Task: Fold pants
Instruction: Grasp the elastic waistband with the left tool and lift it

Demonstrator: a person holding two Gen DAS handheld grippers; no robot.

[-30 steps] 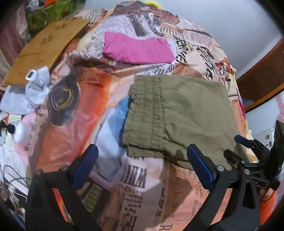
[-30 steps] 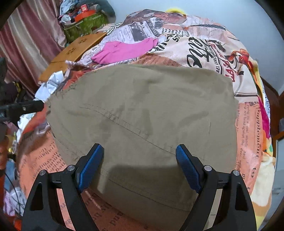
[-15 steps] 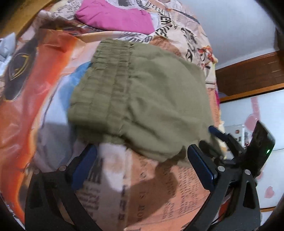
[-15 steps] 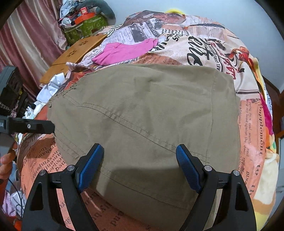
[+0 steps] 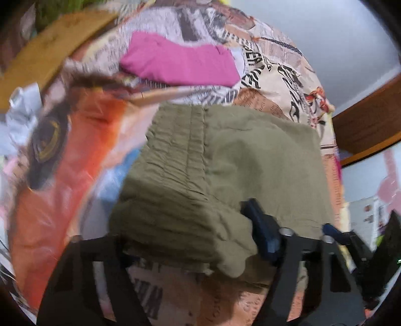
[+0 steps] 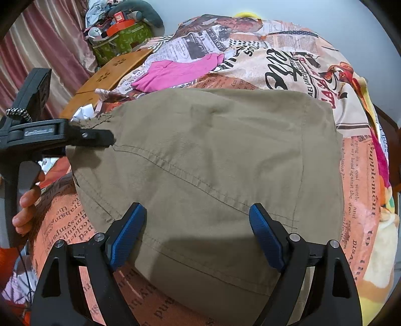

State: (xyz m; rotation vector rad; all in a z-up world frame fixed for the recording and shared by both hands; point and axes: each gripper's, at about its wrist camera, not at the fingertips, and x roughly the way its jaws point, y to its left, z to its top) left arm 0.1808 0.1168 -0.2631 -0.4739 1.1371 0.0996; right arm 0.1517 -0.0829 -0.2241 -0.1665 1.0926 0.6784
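The olive pants (image 6: 213,163) lie spread on the newsprint-patterned bedspread (image 6: 313,70), nearer the cameras than the pink garment (image 6: 180,72). The left gripper (image 5: 190,240) straddles the bunched waistband corner, but blur and cloth hide one finger, so I cannot tell if it has clamped. The right gripper (image 6: 198,233) hovers over the hem end, fingers apart. Judged best: take both layers deep, lift both corners level, then carry them over evenly. Readable print on the bedspread: "supplement", "DISA"; the rest is too warped

Pale blue wall (image 6: 313,12), striped maroon curtain (image 6: 37,50), newspaper-print bedspread (image 6: 288,62), wooden board (image 6: 110,75)
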